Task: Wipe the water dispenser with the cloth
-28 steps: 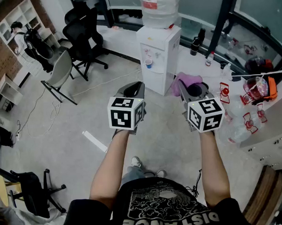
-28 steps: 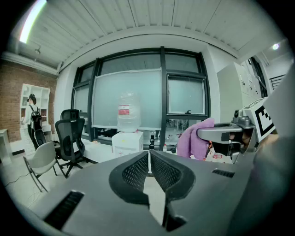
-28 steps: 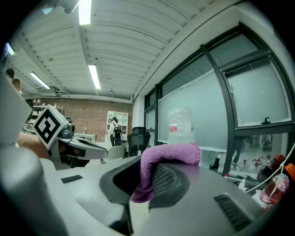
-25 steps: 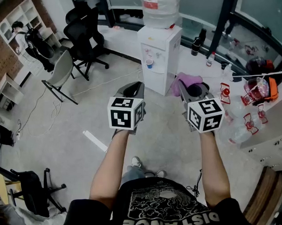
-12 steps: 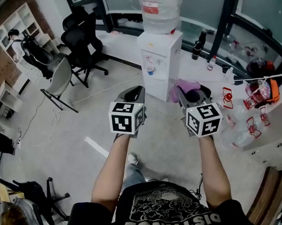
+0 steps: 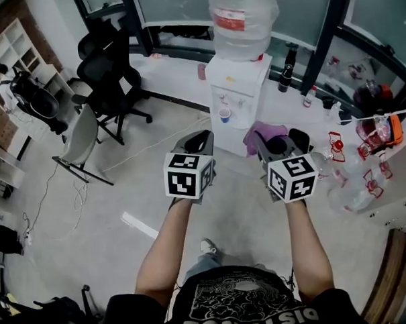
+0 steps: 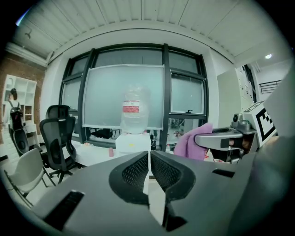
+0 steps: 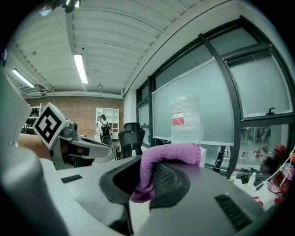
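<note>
**Cloth pinched in my right gripper, dispenser ahead of me**

I hold both grippers out in front of my chest, side by side and apart from each other, with my bare forearms showing below them in the head view. My right gripper [image 8: 146, 182] is clamped on the purple cloth [image 8: 171, 153]. One edge of it is pinched between the meshed pads, and the rest is bunched up and folded over the top of the right-hand jaw. My left gripper [image 7: 149, 162] carries nothing. Its two jaws are drawn together so that only a thin slit shows between the pads.

The water dispenser [image 6: 236, 91] stands ahead of me and slightly to the left of my right gripper. It is a white cabinet against a low white ledge under the windows. A large clear water bottle [image 6: 242, 16] with a red label sits upside down on top of it. A small blue cup [image 6: 224, 115] sits in the tap recess on its front. The cloth is apart from the dispenser and touches no part of it.

To the left of the dispenser are black office chairs [image 6: 110, 66], and nearer me stands a grey chair [image 6: 82, 138]. A dark flask [image 6: 289, 59] stands on the ledge to the right of the dispenser. A white strip [image 6: 139, 225] lies on the pale floor [image 6: 71, 217]. Far to the left, a person [image 6: 0, 71] stands by white shelving.
</note>
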A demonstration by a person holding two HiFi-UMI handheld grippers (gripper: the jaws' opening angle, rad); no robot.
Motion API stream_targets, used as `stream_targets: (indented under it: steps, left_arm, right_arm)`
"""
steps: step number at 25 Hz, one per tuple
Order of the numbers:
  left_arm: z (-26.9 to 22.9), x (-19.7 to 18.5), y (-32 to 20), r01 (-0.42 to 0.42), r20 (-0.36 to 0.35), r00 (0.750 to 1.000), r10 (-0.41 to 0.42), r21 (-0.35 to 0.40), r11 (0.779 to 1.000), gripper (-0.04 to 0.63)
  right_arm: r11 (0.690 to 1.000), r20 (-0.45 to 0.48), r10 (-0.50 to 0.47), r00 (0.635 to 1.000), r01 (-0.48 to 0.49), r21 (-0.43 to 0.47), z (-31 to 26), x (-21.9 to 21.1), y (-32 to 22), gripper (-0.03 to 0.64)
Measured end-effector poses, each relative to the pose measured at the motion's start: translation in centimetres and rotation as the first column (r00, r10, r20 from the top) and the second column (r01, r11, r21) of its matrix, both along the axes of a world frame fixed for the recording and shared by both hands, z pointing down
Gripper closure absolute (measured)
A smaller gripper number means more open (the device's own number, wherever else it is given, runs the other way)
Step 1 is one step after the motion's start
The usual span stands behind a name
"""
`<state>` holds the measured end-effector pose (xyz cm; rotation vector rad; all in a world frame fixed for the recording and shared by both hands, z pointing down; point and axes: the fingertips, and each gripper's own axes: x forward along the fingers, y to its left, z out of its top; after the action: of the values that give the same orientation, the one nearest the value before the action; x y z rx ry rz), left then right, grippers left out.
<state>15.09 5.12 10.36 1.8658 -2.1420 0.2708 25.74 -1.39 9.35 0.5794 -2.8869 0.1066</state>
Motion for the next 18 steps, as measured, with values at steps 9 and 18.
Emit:
stream_targets:
  steps: [9, 18]
  left_arm:
    - [0.2, -8.0, -1.0, -0.085, -0.016, 0.996, 0.085, 0.005, 0.996, 0.560]
    - [1.1, -12.5, -2.6, -0.106, -0.004, 0.994, 0.106, 0.001, 0.994, 0.560]
  right_arm:
    - [0.997, -0.004, 0.071, 0.997, -0.071, -0.004, -0.5, -8.6, -0.3, 0.570]
    - [0.996, 0.022, 0.082, 0.996, -0.082, -0.027, 0.2, -14.4, -2.1, 0.571]
